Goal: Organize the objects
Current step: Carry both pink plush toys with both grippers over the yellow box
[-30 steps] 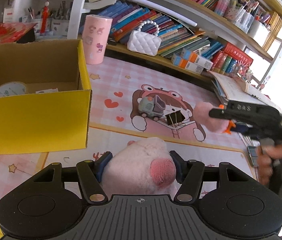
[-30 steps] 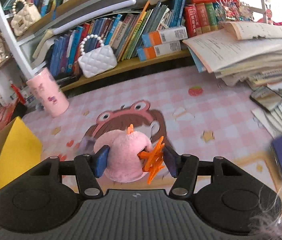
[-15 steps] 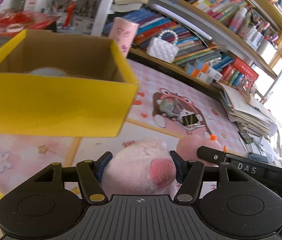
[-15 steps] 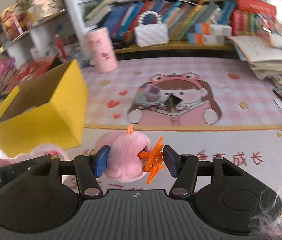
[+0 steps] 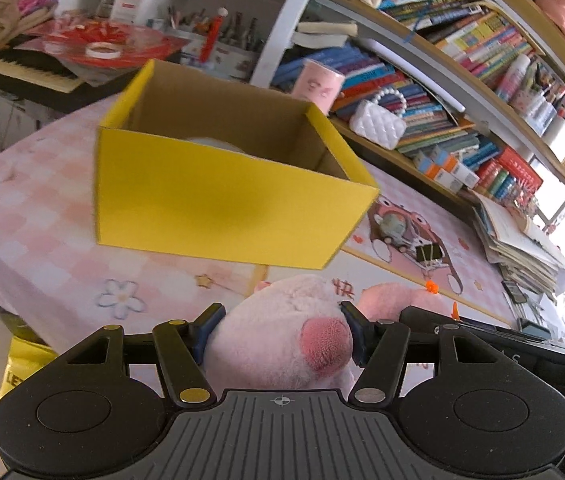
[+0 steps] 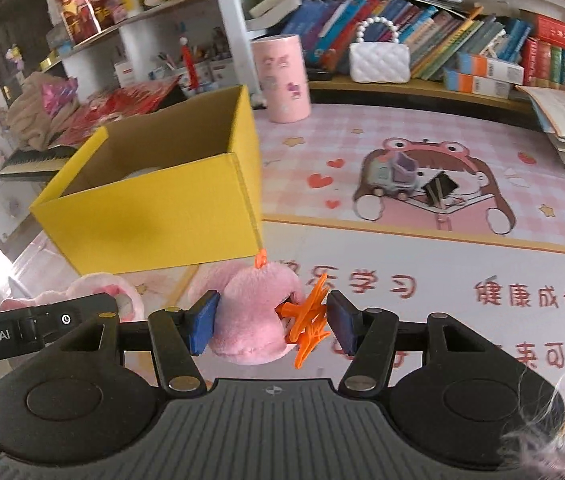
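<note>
Left wrist view: left gripper (image 5: 278,332) is squeezing a pale pink plush (image 5: 282,340), right gripper (image 6: 268,322) gripping a pink chick plush (image 6: 254,316), both nearing the yellow box (image 5: 218,204); each should be clearing its near wall before releasing.

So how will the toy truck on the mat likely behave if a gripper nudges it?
The toy truck stands on visible wheels, so it would probably roll rather than slide. It looks like hard plastic, likely rigid and light. The binder clip beside it might get shoved along.
</note>
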A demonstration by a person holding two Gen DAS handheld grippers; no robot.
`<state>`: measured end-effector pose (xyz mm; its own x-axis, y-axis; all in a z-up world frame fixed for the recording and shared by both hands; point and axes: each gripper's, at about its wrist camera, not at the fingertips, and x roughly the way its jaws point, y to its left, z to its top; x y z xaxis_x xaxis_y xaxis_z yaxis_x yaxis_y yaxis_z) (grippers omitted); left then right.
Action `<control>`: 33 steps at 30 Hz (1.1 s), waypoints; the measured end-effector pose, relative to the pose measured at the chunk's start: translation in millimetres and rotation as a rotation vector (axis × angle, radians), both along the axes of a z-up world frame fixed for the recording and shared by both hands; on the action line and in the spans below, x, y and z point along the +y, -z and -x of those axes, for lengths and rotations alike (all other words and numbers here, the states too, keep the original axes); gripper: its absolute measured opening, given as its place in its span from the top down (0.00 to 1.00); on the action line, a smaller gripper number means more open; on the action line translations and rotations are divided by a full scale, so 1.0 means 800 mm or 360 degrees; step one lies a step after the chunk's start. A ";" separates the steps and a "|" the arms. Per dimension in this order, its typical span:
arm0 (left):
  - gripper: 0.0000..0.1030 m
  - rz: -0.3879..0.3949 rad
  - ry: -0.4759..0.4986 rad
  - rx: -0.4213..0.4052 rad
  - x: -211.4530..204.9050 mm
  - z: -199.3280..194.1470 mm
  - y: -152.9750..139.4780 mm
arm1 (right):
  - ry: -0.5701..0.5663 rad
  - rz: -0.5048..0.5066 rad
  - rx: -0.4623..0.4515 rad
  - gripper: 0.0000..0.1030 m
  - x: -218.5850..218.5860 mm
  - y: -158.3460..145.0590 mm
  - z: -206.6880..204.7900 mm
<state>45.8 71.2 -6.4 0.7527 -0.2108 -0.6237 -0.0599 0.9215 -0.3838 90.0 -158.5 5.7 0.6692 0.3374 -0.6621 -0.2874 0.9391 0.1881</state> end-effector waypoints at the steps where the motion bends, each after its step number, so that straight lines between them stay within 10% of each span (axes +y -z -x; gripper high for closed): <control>1: 0.41 -0.0001 -0.0007 -0.0009 0.006 0.003 -0.002 | -0.0003 -0.0002 -0.0005 0.46 0.005 -0.001 0.003; 33: 0.41 -0.0030 -0.0007 -0.0246 0.087 0.027 -0.041 | -0.0036 0.0065 -0.0188 0.46 0.099 -0.029 0.040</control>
<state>23.9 140.5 26.6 0.8409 -0.1968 -0.5041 -0.0055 0.9284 -0.3715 58.3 -79.4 29.2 0.7358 0.3273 -0.5928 -0.3262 0.9385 0.1133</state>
